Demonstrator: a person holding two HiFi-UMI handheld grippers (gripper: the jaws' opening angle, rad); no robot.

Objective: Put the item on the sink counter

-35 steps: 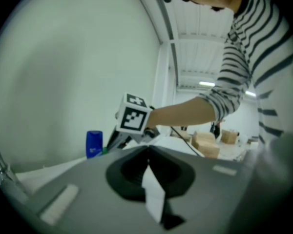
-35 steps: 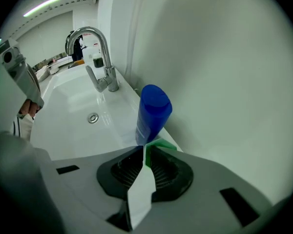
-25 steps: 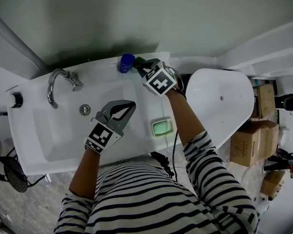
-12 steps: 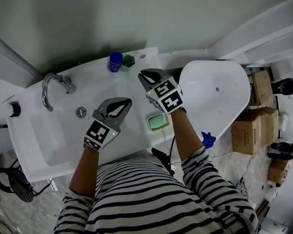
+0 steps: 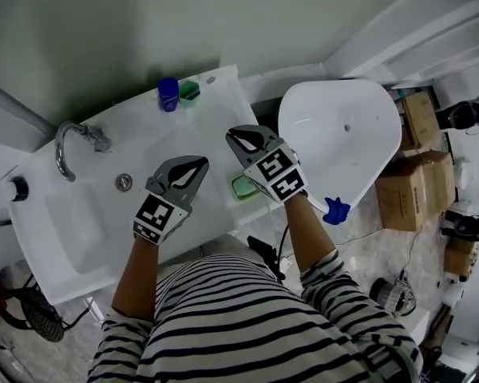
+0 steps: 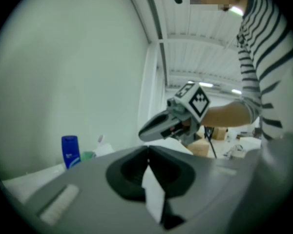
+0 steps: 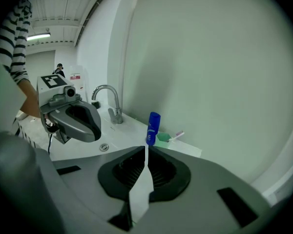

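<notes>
Materials: your sink counter is glossy white ceramic, rectangular, with a round-cornered basin; faucet is curved chrome; drain is a small metal ring; both tongs are matt grey plastic with ribbed inner faces, and each carries a black-and-white marker cube.
Shapes: soap dish is a small green rounded rectangle at the counter's front right edge; green cup is squat and holds a toothbrush.
Surface: counter top is smooth and bare between the basin and the back edge.
Room: plain pale wall behind the counter; white rounded tub just right of the counter; cardboard boxes further right on a speckled floor; a small blue object is near the tub's front, can't tell what it is.
Item: blue bottle stands upright at the counter's back right corner, close to the wall, just beside the green cup; solid blue body with a pale label; nothing grips it.
Left tongs: your left gripper has its jaws pressed together with nothing between them; it hangs over the basin.
Right tongs: your right gripper has its jaws closed to a slit and empty; it is above the counter's right side, near the soap dish and well apart from the bottle.
</notes>
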